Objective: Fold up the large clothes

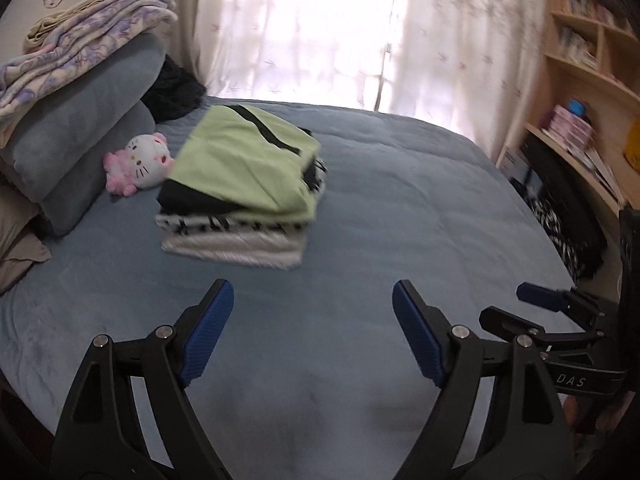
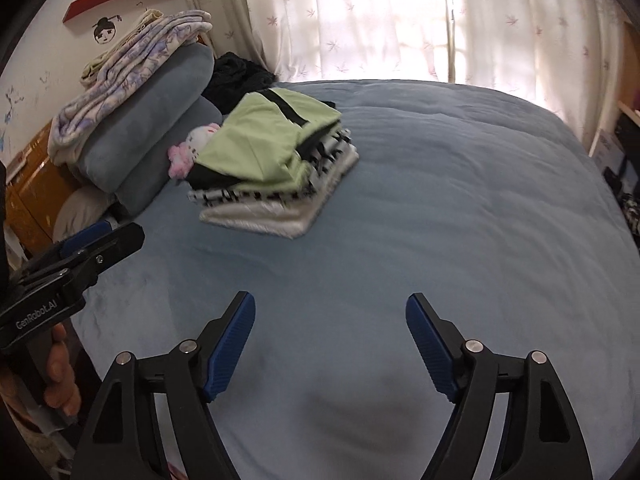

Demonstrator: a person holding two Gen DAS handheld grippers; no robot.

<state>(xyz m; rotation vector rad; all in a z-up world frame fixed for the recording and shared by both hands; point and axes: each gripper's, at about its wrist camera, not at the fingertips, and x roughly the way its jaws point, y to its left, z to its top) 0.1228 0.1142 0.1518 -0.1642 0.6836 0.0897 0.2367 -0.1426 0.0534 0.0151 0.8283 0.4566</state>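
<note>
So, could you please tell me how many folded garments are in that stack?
3 visible: green on top, striped in the middle, white at the bottom; others may be hidden.

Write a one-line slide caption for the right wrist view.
Open right gripper above a blue bed, folded clothes stack beyond, left gripper alongside.

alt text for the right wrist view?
The right gripper hangs open and empty over a blue bedspread. A stack of folded clothes, light green on top, lies beyond it; the left gripper shows at the left edge.
</note>
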